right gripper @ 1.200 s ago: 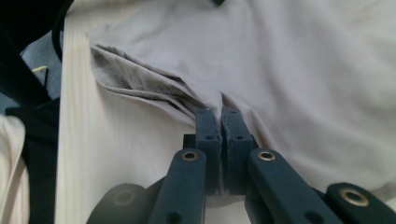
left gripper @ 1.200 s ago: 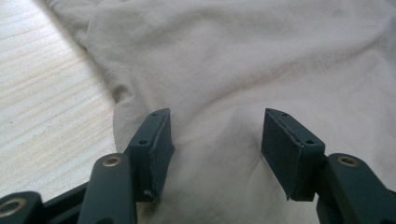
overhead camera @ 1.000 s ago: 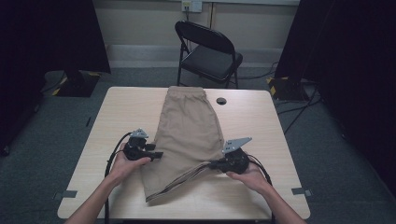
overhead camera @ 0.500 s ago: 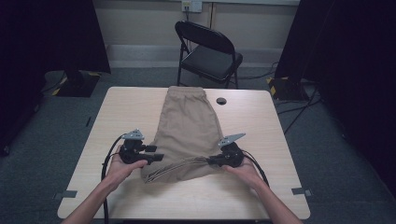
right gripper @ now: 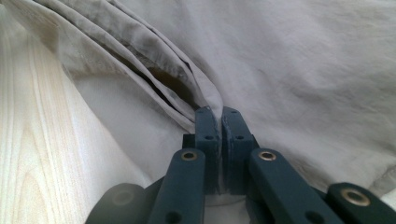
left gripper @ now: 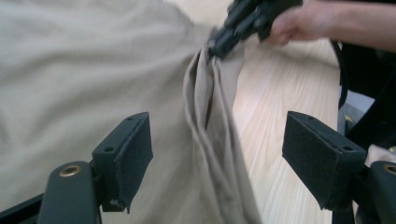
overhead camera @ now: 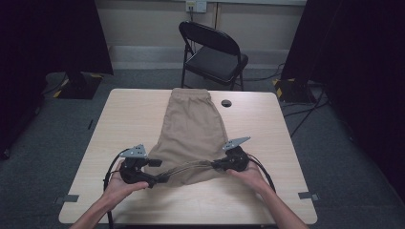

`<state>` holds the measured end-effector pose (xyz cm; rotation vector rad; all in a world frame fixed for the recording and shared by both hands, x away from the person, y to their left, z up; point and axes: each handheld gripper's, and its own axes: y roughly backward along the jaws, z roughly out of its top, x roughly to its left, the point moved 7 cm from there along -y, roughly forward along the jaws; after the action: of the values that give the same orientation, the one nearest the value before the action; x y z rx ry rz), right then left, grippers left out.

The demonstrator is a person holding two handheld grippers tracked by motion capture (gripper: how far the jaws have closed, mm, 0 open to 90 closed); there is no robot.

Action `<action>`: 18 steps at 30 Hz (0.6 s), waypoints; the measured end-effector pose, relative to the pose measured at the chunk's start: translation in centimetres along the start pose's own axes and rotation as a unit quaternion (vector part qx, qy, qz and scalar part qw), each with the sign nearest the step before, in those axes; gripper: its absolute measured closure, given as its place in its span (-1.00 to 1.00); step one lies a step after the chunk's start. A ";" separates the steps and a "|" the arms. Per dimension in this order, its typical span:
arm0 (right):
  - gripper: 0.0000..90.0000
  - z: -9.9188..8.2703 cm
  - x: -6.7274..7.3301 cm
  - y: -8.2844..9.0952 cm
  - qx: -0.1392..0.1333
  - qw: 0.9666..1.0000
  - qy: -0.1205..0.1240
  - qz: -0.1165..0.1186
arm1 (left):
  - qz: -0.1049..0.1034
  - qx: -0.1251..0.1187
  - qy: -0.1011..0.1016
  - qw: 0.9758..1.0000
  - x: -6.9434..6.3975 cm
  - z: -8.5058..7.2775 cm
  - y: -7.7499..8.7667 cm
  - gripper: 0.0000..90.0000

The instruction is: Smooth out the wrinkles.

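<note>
Right now my right gripper is pinched tight on the bunched hem of the khaki shorts, its jaws pressed together with the fabric folds caught between them. In the right gripper view the cloth gathers into pleats that run off toward the upper left of the frame. My left gripper has just been opening; its jaws stand spread, and in the left gripper view the pulled fold of shorts passes between the pads without touching either.

The shorts lie down the middle of the surface, a pale wood-grain tabletop, with the waistband at the far edge and the hem toward me at the lower centre of the high view. A small dark round object sits on the surface just right of the waistband. Beyond the far edge stands a black folding chair on grey carpet. Black curtains hang at the upper left and right of the frame, and a pale wall with a socket runs between them.
</note>
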<state>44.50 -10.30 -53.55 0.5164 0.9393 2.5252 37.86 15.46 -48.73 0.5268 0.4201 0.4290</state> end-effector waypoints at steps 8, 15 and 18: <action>0.92 0.0 0.0 0.0 -0.004 1.000 -0.001 -0.001 | 0.029 0.042 -0.022 0.998 0.8 -1.0 -1.5 0.05; 0.41 0.4 0.3 1.2 -0.034 0.999 -0.001 0.014 | 0.030 0.043 -0.017 0.998 1.9 -1.2 -1.3 0.89; 0.17 0.2 0.7 1.6 -0.037 0.999 0.011 0.016 | 0.026 0.035 -0.007 0.999 2.2 -1.1 -1.1 0.91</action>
<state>43.65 -10.97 -52.19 0.4860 0.8493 2.5882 39.51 16.10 -50.79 0.6098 0.4093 0.4619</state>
